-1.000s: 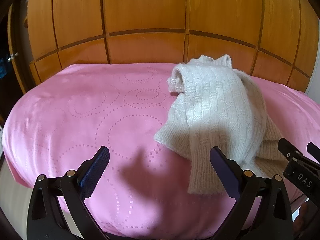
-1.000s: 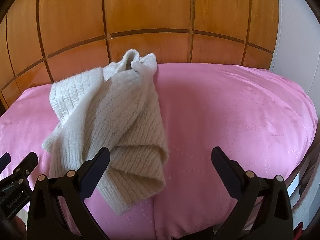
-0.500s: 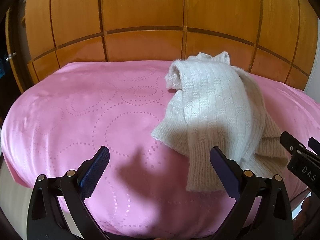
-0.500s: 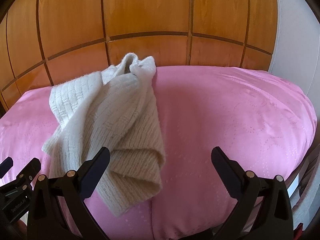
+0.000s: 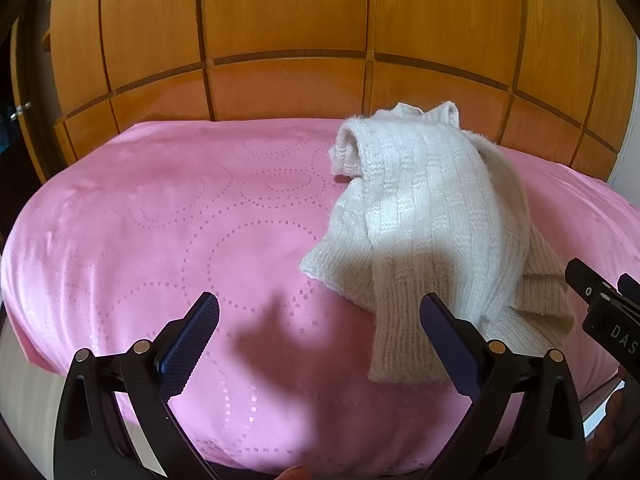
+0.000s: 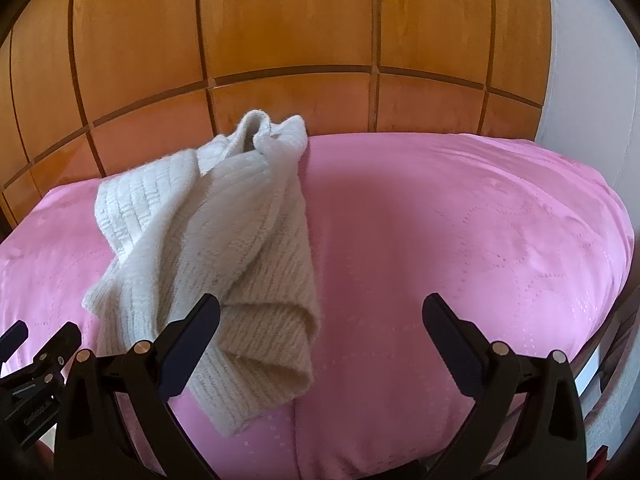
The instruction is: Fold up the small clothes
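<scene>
Bright, sharp fisheye views, edges bowed and vignetted; soft gripper shadow.

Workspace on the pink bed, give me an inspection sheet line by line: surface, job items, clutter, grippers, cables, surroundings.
Surface: pink bedspread with a dotted circle pattern, smooth.
Job's things: one cream knit garment, crumpled in a heap, not folded, one ribbed end trailing toward the near edge.
Clutter: nothing seen.
Grippers: left gripper open, empty, above the bedspread just left of the garment; right gripper open, empty, its left finger in front of the garment's near end.
Cables: nothing seen.
Surroundings: wooden panelled wall behind the bed; white wall to the right.
</scene>
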A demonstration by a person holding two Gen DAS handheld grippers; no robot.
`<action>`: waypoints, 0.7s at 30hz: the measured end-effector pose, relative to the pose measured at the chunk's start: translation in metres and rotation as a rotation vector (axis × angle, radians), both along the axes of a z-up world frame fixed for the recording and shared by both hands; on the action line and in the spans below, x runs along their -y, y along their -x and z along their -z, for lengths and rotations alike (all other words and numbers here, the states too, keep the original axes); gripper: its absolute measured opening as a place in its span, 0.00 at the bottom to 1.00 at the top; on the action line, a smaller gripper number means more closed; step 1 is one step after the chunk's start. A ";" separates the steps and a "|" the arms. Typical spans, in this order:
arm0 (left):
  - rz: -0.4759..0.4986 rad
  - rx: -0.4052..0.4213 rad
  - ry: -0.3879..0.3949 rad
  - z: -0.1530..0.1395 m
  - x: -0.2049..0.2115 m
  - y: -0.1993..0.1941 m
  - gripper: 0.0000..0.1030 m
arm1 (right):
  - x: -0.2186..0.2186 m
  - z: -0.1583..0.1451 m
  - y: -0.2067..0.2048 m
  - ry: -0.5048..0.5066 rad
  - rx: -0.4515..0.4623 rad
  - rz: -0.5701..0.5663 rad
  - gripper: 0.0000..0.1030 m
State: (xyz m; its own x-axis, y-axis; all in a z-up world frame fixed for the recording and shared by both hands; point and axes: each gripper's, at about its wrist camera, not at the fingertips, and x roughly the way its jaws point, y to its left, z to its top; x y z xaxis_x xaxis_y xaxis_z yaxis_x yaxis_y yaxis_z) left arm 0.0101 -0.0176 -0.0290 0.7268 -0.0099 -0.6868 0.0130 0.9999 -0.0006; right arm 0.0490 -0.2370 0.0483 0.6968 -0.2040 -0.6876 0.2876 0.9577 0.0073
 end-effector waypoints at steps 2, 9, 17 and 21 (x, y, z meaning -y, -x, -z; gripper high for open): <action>0.006 0.000 -0.005 0.001 0.003 0.000 0.97 | 0.002 0.001 0.000 0.002 0.001 0.001 0.98; 0.033 0.000 -0.017 0.002 0.010 0.001 0.97 | 0.010 0.004 -0.001 -0.006 0.001 0.014 0.98; 0.131 -0.018 0.006 0.003 0.026 -0.002 0.96 | 0.022 0.003 -0.003 0.001 0.002 0.034 0.98; 0.201 -0.003 -0.010 0.002 0.042 -0.004 0.96 | 0.034 0.001 -0.004 0.002 0.007 0.057 0.98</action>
State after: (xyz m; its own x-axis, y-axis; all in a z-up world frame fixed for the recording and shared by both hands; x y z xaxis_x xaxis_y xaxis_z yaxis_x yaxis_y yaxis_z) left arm 0.0139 -0.0600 -0.0312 0.7084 -0.1479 -0.6901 0.2124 0.9771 0.0086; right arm 0.0534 -0.2710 0.0471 0.6884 -0.2451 -0.6826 0.3417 0.9398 0.0072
